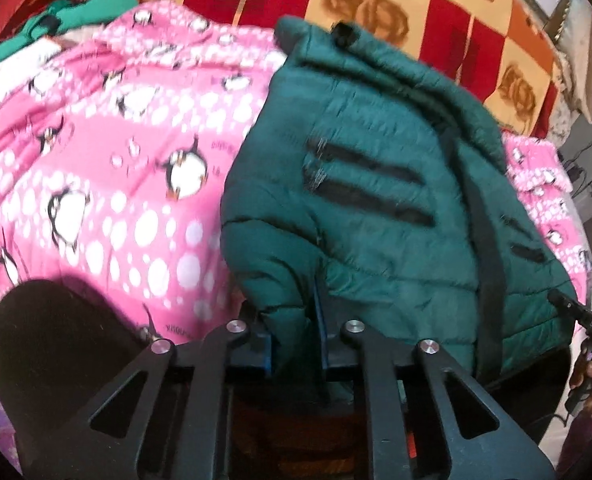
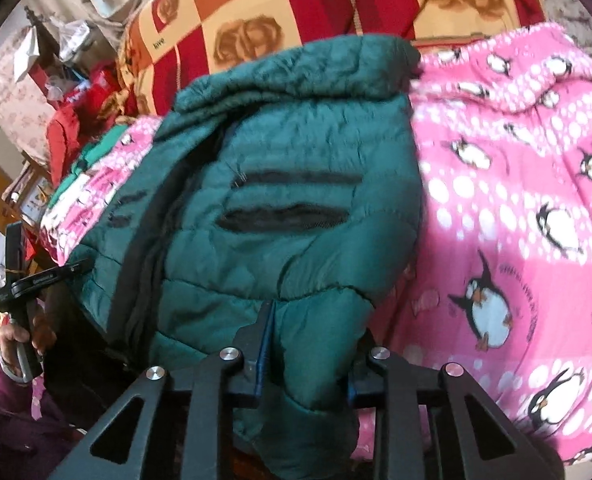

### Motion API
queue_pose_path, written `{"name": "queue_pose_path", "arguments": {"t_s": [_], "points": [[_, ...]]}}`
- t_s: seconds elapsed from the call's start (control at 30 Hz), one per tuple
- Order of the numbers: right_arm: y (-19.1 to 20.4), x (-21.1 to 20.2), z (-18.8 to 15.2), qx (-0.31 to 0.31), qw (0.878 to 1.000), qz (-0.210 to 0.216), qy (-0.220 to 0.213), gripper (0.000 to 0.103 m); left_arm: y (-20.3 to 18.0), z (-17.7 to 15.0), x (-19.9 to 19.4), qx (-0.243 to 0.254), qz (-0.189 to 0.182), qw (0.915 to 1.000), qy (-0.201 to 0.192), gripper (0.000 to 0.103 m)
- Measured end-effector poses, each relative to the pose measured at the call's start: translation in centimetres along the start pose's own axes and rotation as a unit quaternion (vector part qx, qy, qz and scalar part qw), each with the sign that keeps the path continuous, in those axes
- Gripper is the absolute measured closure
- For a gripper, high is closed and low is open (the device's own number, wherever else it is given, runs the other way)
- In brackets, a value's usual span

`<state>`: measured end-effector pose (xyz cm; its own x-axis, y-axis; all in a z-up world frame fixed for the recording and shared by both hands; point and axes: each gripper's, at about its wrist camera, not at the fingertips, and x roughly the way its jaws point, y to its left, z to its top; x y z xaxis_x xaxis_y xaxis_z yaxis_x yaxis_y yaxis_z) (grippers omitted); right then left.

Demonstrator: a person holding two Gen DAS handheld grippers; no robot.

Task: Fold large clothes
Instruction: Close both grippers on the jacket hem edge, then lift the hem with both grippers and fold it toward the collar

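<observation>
Nearest, the left gripper (image 1: 296, 344) and right gripper (image 2: 308, 360) each pinch the near hem of a green puffer jacket (image 1: 376, 200). Beyond them it lies rumpled on a pink penguin blanket (image 1: 116, 160); folding seems barely begun.

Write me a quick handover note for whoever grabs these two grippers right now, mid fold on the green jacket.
Left gripper: shut on the near hem of the green puffer jacket.
Right gripper: shut on the same near hem, at the jacket's other corner.
Jacket: spread front up, two black chest stripes showing, on the pink penguin blanket; collar end lies far from you, toward the red and orange checked cover.
Done: both bottom corners gripped.
Left: probably carry the hem up and over toward the collar, lay it down, release, then smooth and finish the fold.
</observation>
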<state>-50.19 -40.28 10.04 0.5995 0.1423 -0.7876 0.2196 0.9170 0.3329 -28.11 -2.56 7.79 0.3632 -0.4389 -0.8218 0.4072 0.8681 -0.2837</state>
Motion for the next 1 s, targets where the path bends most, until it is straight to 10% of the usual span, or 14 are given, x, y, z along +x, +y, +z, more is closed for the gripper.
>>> {"name": "queue_pose_path", "arguments": {"t_s": [0.3, 1.0], "points": [[1.4, -3.7, 4.5, -0.001, 0.997, 0.017, -0.078, 0.077, -1.3, 6.0, -5.0, 0.004, -0.033, 0.9951, -0.094, 0.090], [-0.6, -1.7, 19.4, 0.019, 0.984, -0.063, -0.168, 0.077, -5.0, 18.3, -2.1, 0.008, 0.046, 0.9799, -0.194, 0.090]]}}
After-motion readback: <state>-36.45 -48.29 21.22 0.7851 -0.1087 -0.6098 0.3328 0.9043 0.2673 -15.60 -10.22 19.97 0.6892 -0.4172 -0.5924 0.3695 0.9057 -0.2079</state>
